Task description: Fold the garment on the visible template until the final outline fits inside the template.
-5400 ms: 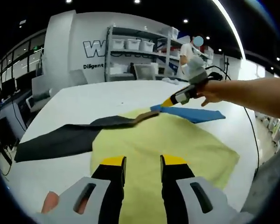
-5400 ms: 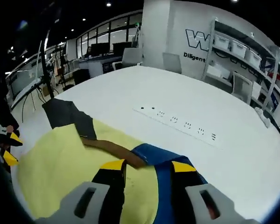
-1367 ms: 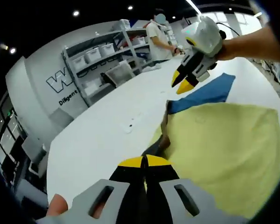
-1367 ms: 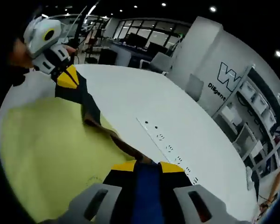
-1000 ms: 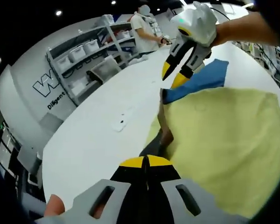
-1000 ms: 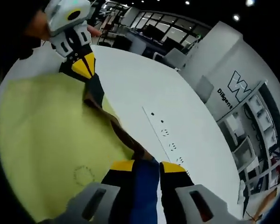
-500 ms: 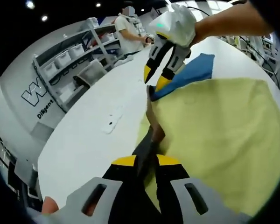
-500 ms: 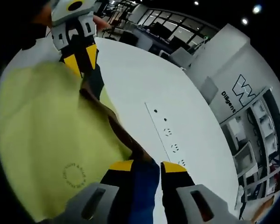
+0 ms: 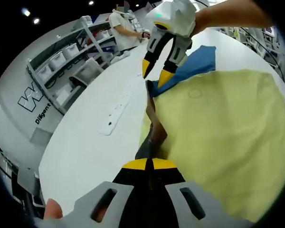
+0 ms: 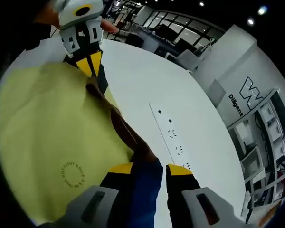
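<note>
Wall lettering reads "Diligent" at 9 o'clock. One garment, yellow body on white table; left gripper clamps its black sleeve, right gripper pinches blue sleeve

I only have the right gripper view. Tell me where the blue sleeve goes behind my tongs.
Observer: In the left gripper view, the blue sleeve extends beyond the right tongs and lies on the white table.
Operator: Report anyone near the table.
Observer: A person stands by the shelves on the table's far side.
</note>
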Tool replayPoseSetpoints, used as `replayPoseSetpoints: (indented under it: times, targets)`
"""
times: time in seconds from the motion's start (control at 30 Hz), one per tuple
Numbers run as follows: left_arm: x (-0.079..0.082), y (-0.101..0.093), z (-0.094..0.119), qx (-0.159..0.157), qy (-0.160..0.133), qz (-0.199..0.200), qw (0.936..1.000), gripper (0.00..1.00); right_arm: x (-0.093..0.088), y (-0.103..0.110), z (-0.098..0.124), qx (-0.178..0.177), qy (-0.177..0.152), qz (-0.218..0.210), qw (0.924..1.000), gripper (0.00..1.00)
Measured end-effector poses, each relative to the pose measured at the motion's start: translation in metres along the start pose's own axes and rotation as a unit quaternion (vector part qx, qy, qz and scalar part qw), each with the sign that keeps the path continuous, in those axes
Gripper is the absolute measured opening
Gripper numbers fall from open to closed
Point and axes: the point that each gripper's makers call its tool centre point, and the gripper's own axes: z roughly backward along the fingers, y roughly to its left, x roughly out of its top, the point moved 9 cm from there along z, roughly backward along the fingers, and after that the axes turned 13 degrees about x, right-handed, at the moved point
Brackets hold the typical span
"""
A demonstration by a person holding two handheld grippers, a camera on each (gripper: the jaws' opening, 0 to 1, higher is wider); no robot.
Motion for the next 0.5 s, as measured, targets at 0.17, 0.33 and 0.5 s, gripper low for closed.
replayPoseSetpoints:
  times: [0.17, 0.33, 0.5]
  targets:
    - [0.001, 0.002, 0.001, 0.003, -0.003, 0.0, 1.0, 0.07, 0.003, -0.004, -0.008, 0.005, -0.002, 0.001, 1.0, 0.14]
    - [0.002, 0.011, 0.001, 0.015, -0.006, -0.002, 0.9999, 0.07, 0.004, -0.005, -0.009, -0.005, 0.008, 0.009, 0.9999, 0.0]
    - [0.001, 0.027, -0.005, 0.029, -0.007, 0.016, 0.9994, 0.07, 0.005, -0.002, -0.001, 0.006, -0.001, 0.001, 1.0, 0.0]
